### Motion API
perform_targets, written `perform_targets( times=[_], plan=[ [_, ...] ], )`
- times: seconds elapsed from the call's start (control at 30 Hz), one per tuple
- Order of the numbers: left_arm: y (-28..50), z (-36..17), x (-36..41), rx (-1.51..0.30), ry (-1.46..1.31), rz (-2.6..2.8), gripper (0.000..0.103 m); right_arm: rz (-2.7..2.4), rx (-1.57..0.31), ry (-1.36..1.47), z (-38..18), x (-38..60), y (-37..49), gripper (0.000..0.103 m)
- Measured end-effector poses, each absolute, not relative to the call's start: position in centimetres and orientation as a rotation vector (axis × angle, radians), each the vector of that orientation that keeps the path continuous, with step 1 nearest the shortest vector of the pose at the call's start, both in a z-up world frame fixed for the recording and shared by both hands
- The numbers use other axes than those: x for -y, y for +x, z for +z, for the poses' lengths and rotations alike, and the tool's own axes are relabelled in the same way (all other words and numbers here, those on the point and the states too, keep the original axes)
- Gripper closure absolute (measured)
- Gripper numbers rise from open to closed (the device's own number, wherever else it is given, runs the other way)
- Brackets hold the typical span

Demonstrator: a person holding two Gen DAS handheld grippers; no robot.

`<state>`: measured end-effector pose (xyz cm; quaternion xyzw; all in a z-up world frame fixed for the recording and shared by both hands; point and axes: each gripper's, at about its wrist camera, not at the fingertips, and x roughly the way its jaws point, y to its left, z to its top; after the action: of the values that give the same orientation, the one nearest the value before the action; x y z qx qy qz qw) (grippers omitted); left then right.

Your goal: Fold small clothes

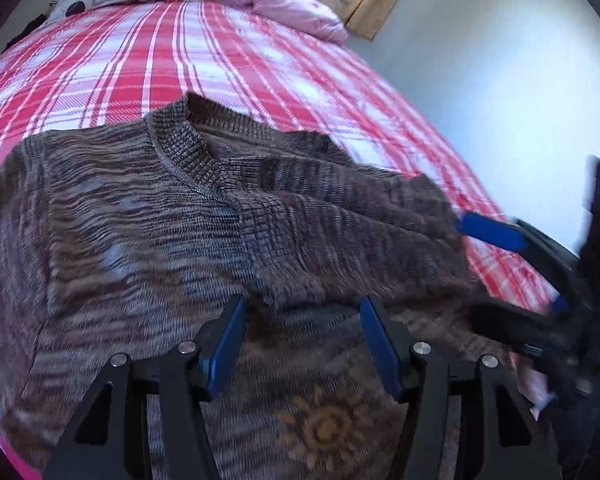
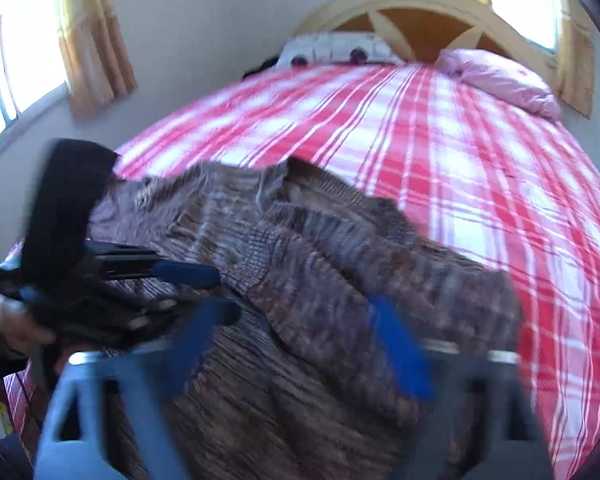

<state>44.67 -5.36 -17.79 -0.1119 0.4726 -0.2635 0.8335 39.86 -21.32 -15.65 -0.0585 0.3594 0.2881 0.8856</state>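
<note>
While the brown-and-grey marled knit sweater (image 1: 148, 216) lies spread across the lower half of the left wrist view on the bed's red-and-white plaid cover (image 1: 140, 60), its ribbed neckline sits near the centre of the frame and one sleeve is folded over the chest. An orange sun motif (image 1: 324, 428) shows at the bottom centre. At the bottom of that frame, the left gripper (image 1: 302, 344) hovers over the sweater with its blue-padded jaws spread wide and nothing between them. At the right edge, the right gripper (image 1: 512, 264) is blurred; in its own view its jaws stand apart over the sweater, holding nothing. A pink pillow (image 2: 500, 76) rests by the wooden headboard (image 2: 420, 4) at the upper right.
</note>
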Motion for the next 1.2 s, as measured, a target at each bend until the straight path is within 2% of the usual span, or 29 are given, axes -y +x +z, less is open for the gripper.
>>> perform_targets(
  times=[0.1,0.13,0.17,0.2,0.5,0.63,0.83,1.0,1.1,1.17,1.2],
  plan=[
    [44.9,-17.4,6.5,-0.979,-0.191,-0.585,0.043,0.555,-0.716,-0.101,-15.3,23.4,38.9,0.021],
    [44.9,-17.2,6.9,-0.970,-0.171,-0.593,0.050,0.537,-0.708,-0.077,-15.3,24.2,38.8,0.021],
    [44.7,-17.1,7.3,-0.965,-0.149,-0.603,0.083,0.515,-0.706,-0.050,-15.4,25.1,38.8,0.021],
    [44.8,-17.0,7.9,-0.985,-0.120,-0.615,0.095,0.497,-0.706,-0.023,-15.5,26.0,38.9,0.021],
    [44.3,-13.0,3.7,-1.119,-0.399,-0.728,0.095,0.458,-0.710,0.043,-16.0,29.2,37.9,0.020],
    [43.7,-14.1,4.1,-1.162,-0.313,-0.665,0.095,0.480,-0.767,0.009,-17.3,28.2,37.7,0.020],
    [42.6,-17.1,4.3,-1.197,-0.219,-0.636,0.095,0.464,-0.950,-0.135,-20.3,26.0,37.4,0.020],
    [41.8,-17.1,4.9,-1.145,-0.152,-0.628,0.095,0.489,-0.855,-0.099,-17.5,26.3,37.1,0.022],
    [41.2,-16.6,5.4,-1.109,-0.116,-0.609,0.095,0.436,-0.889,-0.108,-17.6,25.7,38.6,0.034],
    [40.5,-16.1,5.5,-1.088,-0.091,-0.599,0.093,0.357,-0.965,-0.160,-19.4,25.5,39.6,0.050],
    [40.4,-16.0,5.4,-1.078,-0.083,-0.591,0.093,0.336,-1.000,-0.168,-20.2,25.7,39.7,0.054]
  ],
)
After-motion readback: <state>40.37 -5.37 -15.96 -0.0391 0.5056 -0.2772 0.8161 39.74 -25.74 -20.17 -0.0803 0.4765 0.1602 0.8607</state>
